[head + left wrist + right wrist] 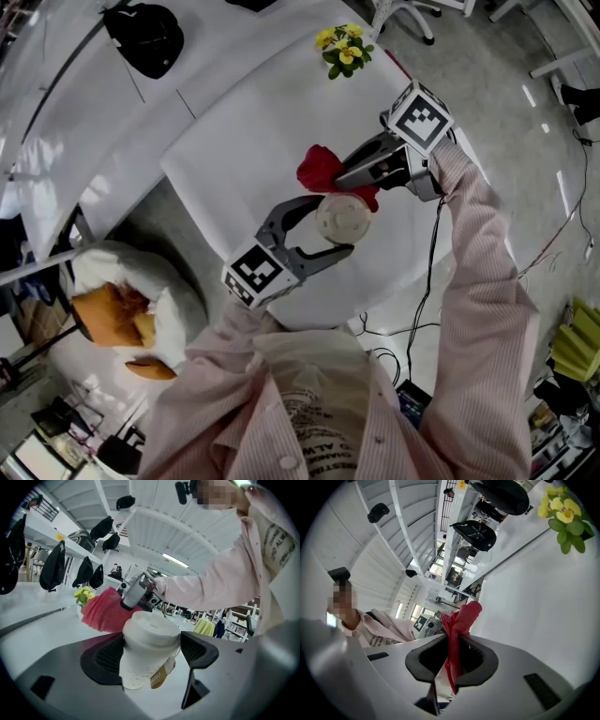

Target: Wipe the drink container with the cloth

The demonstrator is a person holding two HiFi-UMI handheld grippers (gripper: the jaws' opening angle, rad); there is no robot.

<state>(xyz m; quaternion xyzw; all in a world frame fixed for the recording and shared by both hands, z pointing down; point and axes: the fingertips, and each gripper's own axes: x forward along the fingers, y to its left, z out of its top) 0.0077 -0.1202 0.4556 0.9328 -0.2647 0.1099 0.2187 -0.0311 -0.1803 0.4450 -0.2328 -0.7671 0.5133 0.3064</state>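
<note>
Clamped round paper cup (342, 217) with left claw (150, 653), upright on white desk (244, 141). Pinched tight in right claw (452, 660): red cloth (322, 167), at cup's far side. Judged barely begun; most of cup left to wipe.

White table (225, 150) as the landmark. Yellow flowers (345, 49) on it at its far edge, a small bunch with green leaves. Black bag (145, 37) beyond its far left side, on another white surface. Black cable (427, 281) hanging off its near right edge. White chair base (403, 14) on the floor past the flowers.
</note>
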